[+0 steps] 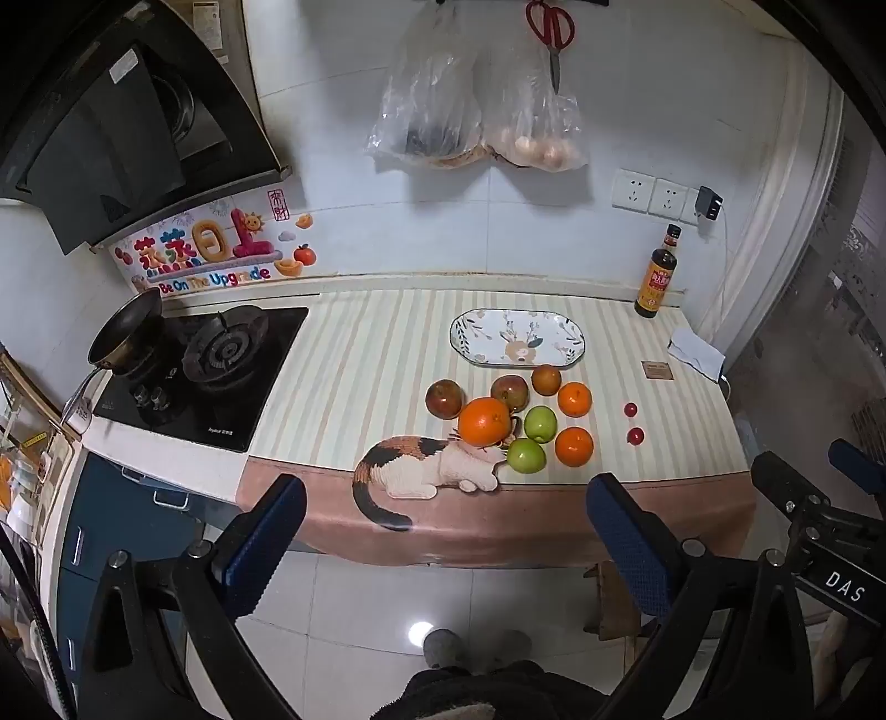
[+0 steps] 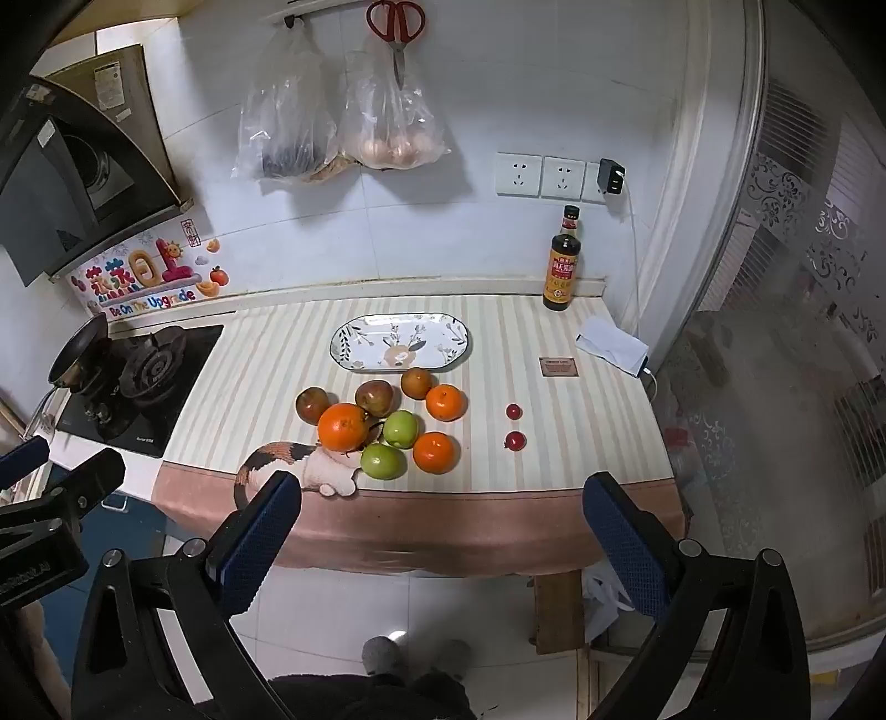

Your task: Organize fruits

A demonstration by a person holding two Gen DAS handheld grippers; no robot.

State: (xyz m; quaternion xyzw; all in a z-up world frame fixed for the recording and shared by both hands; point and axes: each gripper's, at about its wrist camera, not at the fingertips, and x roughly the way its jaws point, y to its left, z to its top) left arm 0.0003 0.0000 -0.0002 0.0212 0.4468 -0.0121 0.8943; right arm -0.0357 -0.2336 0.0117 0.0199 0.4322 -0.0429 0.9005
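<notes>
A cluster of fruit lies on the striped counter cloth: a large orange (image 1: 484, 422) (image 2: 343, 426), two smaller oranges (image 1: 574, 446) (image 2: 436, 452), two green apples (image 1: 526, 455) (image 2: 383, 461), several reddish-brown apples (image 1: 444, 398) (image 2: 313, 405) and two small red fruits (image 1: 634, 436) (image 2: 515, 440) off to the right. Behind them sits an empty oval patterned plate (image 1: 470, 354) (image 2: 346, 354). My left gripper (image 1: 443, 493) and right gripper (image 2: 443, 490) both hover open in front of the counter edge, well short of the fruit, with nothing between the fingers.
A gas stove (image 1: 221, 354) with a pan (image 1: 124, 327) stands at the left. A soy sauce bottle (image 2: 563, 260), a white folded cloth (image 2: 609, 343) and a small brown card (image 2: 558, 366) sit at the back right. Plastic bags (image 2: 343, 122) and scissors (image 2: 396, 27) hang on the wall.
</notes>
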